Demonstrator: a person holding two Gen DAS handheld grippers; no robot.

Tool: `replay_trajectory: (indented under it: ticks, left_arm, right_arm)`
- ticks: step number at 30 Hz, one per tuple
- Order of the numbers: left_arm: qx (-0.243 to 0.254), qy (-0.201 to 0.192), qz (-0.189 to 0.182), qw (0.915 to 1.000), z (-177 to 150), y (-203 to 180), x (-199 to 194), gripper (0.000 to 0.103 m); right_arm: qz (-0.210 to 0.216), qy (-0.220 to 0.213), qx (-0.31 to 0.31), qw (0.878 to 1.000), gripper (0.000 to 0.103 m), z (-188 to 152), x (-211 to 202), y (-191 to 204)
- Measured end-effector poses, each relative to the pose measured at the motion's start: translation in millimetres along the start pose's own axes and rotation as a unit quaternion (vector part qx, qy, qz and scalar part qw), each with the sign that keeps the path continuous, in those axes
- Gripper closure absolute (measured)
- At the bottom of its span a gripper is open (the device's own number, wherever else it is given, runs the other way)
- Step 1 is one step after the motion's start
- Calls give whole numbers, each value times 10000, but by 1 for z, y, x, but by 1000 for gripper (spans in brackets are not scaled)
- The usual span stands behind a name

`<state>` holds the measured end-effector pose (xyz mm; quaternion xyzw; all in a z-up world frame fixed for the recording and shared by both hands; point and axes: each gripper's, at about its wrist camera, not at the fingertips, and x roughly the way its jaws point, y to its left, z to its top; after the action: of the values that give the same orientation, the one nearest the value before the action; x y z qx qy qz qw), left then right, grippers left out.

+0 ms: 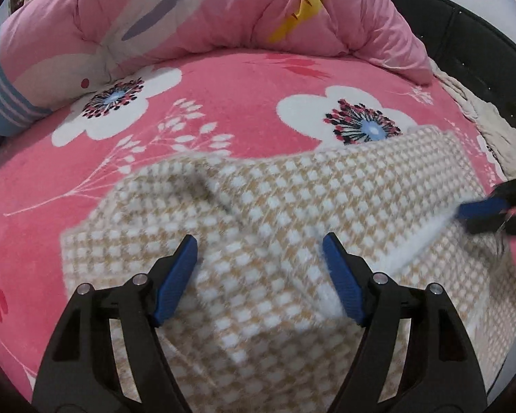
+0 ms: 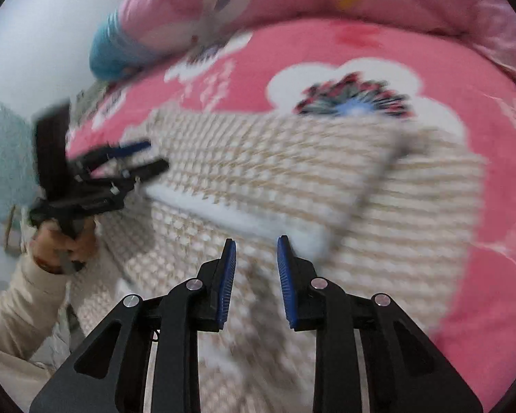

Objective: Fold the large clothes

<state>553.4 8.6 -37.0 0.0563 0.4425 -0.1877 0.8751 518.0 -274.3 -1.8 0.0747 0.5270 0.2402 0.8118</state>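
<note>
garment: a beige-and-white checked knit (image 1: pixel 275 241) lies on the bed (image 1: pixel 223 110), spread over the near half of the pink flowered cover, well short of the quilt (image 1: pixel 196 13) heaped at the far side.
done so far: judging by the layers, at least one fold is in. An upper panel lies across the lower one, and its white edge band (image 2: pixel 230 213) runs slantwise over the checks; a diagonal crease shows in the left-wrist view.
shape now: roughly oblong but uneven; corners do not line up and the far edge slants. Blur hides the finer detail.
left gripper: the left gripper (image 1: pixel 259 268) hangs above the middle of the garment, jaws spread wide, nothing between the pads; released.
right gripper: the right gripper (image 2: pixel 256 261) points down at the cloth close to the white band. Its jaws are narrow, yet a clear gap shows and no cloth is pinched; empty.
person: a hand (image 2: pixel 63 241) in a cream sleeve holds the left tool at the garment's edge.
left to do: by my reading, a further fold or two to make a compact stack, plus smoothing the crease and squaring the edges.
stage: mid-task, between grasps; the next move probably needs a fresh hold on an edge or corner.
</note>
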Motion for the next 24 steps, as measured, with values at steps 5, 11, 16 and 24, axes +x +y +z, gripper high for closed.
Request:
replay_trajectory:
  ticks: [5,11,16,24]
  left_arm:
    - [84,-78,123,9999,-4,-3,2,31]
    - [55,-131,98,9999,-8,-4,-1,31]
    - [179,-221,5,9996,-11,-3,-1,31]
    - [96,-306,22,9995,-13,-2,0,31]
  right_arm:
    - [-301,-650,-57,9974,79,26,-30,3]
    - [-897,-93,-150,9958,80,48,41,-4]
    - [-776,-218,350,9961,92,31,22,-31]
    - [-1037,-560,-396,9922,88,48,4,29]
